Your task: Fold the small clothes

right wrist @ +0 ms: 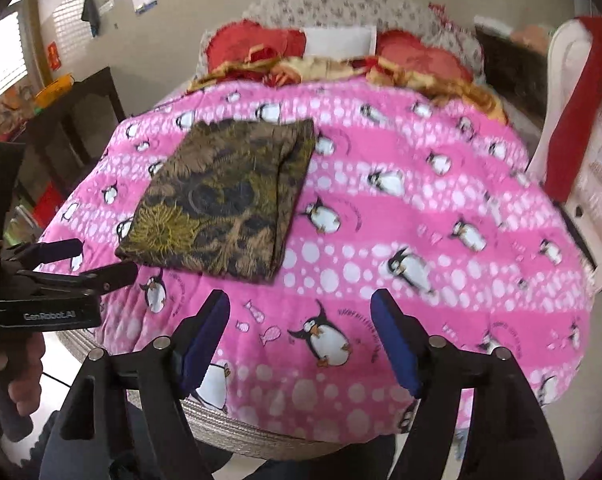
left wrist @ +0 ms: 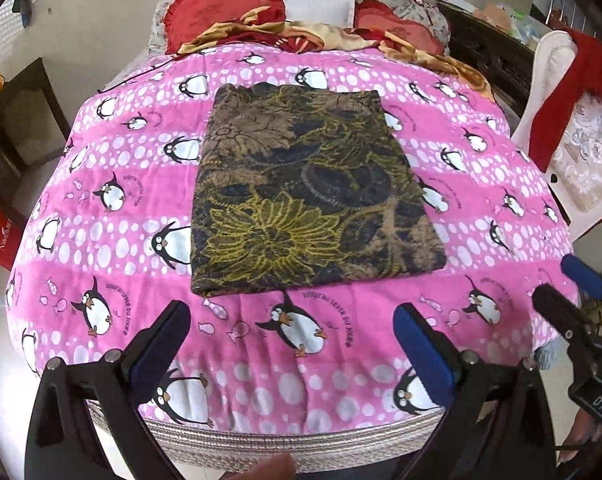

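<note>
The left gripper (left wrist: 293, 344) and right gripper (right wrist: 301, 340) both stand wide apart and hold nothing, clear of the folded garment (left wrist: 301, 192) lying flat on the pink blanket (left wrist: 101, 160). Risk: a further pinch at one edge could drag the layers and undo the fold.

A big bed (left wrist: 81, 208) wears a pink penguin blanket. Red pillows (left wrist: 221, 12) lie at its far end. A white chair (left wrist: 549, 92) stands right of the bed, a dark table (right wrist: 85, 120) left. Bright window (right wrist: 1, 64) beyond the table.
</note>
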Tool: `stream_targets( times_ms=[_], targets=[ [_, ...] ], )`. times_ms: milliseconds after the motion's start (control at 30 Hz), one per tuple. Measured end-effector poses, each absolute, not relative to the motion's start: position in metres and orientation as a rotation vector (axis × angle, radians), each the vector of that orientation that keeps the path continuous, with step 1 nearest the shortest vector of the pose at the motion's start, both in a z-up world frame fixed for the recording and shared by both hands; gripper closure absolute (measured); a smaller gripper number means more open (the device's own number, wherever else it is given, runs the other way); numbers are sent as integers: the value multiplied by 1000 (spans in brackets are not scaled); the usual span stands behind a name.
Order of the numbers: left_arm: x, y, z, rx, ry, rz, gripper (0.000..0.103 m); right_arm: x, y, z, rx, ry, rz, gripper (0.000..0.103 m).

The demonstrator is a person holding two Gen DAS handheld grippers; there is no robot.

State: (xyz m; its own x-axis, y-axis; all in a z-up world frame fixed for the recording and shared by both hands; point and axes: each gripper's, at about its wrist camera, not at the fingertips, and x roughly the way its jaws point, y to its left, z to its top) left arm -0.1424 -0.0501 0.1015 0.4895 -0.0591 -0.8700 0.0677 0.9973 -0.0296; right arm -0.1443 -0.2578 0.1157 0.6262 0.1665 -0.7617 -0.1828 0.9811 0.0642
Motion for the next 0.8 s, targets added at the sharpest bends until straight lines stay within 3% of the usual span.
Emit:
stream_targets(
  times_ms=[800],
  targets=[
    [-150,-55,109,-4,1036,-107,0,-151,-258,129,-27,848,197,21]
  ],
)
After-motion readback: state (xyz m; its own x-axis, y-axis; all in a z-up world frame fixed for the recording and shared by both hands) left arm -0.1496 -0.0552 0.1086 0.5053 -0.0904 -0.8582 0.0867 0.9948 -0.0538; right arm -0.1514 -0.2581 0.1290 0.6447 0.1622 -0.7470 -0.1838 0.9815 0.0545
